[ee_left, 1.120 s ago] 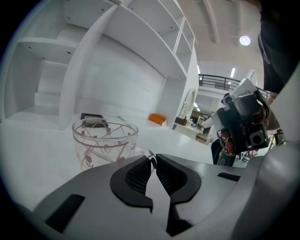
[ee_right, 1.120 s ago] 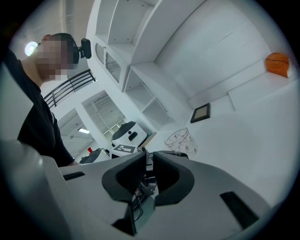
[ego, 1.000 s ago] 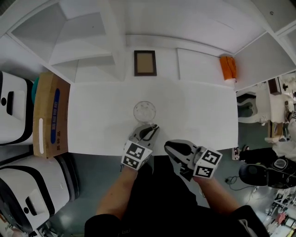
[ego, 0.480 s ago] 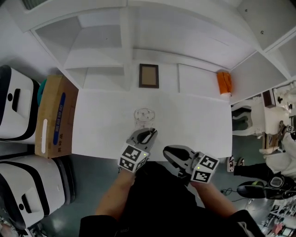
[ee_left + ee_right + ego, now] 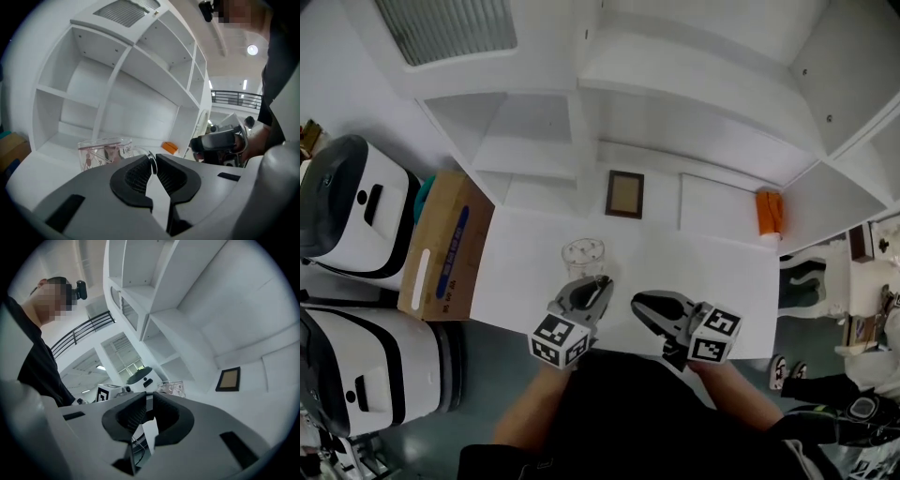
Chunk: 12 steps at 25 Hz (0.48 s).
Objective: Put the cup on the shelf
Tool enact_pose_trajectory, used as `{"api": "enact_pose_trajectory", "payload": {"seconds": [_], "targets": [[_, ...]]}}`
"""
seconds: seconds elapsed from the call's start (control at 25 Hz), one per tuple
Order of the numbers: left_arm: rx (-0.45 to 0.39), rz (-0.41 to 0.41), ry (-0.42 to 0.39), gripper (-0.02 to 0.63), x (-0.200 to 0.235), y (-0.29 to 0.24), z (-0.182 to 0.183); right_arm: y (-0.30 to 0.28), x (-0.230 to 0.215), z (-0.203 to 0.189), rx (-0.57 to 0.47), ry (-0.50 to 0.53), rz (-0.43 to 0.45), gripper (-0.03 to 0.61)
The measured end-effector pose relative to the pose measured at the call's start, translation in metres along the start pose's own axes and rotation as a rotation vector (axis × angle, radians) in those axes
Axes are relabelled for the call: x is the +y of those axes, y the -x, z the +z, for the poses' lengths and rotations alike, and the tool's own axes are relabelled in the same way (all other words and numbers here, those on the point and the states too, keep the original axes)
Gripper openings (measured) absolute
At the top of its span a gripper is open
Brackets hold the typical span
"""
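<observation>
Pic frame (image 5: 624, 194) at back, orange obj (image 5: 770, 213) right, cardboard box (image 5: 441, 248) left.

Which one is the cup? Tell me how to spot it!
Find the white table before the tall white shelves. Near its front edge the left gripper pinches the cup by its handle. It is the only see-through thing, with pinkish drawings, unlike the brown picture frame and the orange thing behind.
</observation>
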<state>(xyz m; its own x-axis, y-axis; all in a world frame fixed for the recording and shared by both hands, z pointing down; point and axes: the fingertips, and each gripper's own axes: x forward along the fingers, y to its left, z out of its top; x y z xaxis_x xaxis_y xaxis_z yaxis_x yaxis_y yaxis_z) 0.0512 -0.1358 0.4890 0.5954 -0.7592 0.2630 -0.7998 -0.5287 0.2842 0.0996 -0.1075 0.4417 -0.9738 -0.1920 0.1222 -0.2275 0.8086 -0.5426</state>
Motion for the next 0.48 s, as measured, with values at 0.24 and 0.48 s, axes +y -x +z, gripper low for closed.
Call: {"api": "enact_pose_trajectory", "payload": {"seconds": [0.24,0.48], "targets": [[-0.066,0.084,-0.015,0.038,0.005,0.019,0.043,-0.009,-0.009,0.03,0.007,0.05,0.072,0.018],[-0.083,0.111,-0.015,0.038,0.011,0.032,0.065,-0.01,-0.017,0.056,-0.011,0.112,0.07,0.018]]}}
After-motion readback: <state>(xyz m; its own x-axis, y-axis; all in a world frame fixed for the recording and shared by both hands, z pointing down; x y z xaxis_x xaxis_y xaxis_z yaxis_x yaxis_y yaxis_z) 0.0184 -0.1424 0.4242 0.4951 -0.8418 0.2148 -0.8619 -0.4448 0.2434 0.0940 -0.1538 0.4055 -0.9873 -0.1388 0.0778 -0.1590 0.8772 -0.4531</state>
